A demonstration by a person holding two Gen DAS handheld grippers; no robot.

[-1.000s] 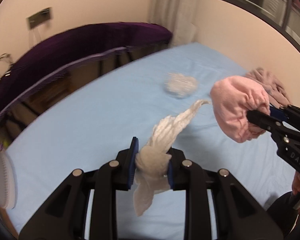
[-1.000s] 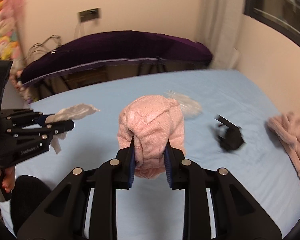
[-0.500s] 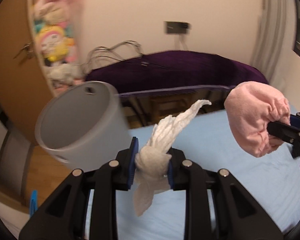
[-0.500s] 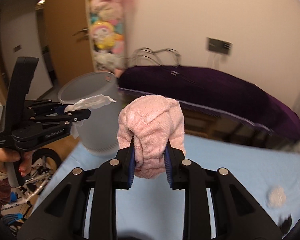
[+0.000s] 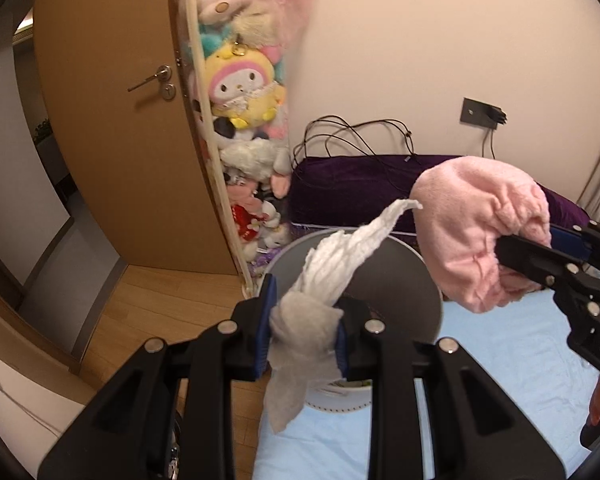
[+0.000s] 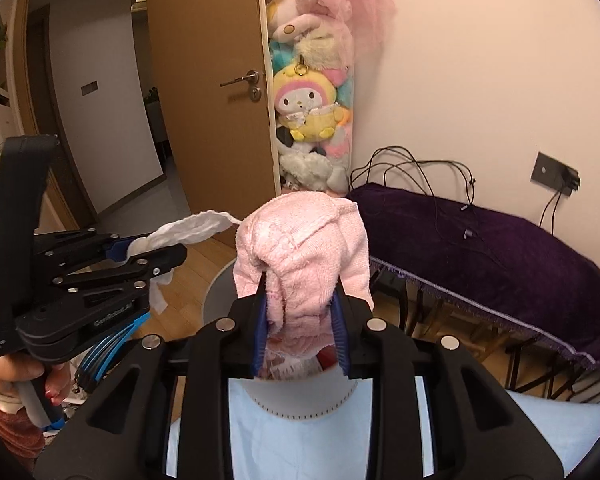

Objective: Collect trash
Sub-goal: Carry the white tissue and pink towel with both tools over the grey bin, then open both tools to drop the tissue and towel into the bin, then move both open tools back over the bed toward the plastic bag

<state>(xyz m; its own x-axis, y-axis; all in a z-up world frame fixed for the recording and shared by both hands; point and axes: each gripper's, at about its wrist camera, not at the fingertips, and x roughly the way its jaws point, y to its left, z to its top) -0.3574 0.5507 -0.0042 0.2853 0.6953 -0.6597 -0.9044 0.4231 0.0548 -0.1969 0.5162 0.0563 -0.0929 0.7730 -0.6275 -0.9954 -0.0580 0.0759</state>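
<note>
Now, in the left view, the left gripper [image 5: 304, 330] pinches a tissue [image 5: 332, 276] over the bin [image 5: 380, 276]. In the right view, the right gripper [image 6: 300, 330] has just been loosening around a pink cloth [image 6: 304, 248] above the bin [image 6: 216, 300]; dropping looks next.

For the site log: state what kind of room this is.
Most likely a bedroom in a home: a bed with a light blue sheet, a tall hanging organiser of plush toys beside a wooden door, and a grey bin.
</note>
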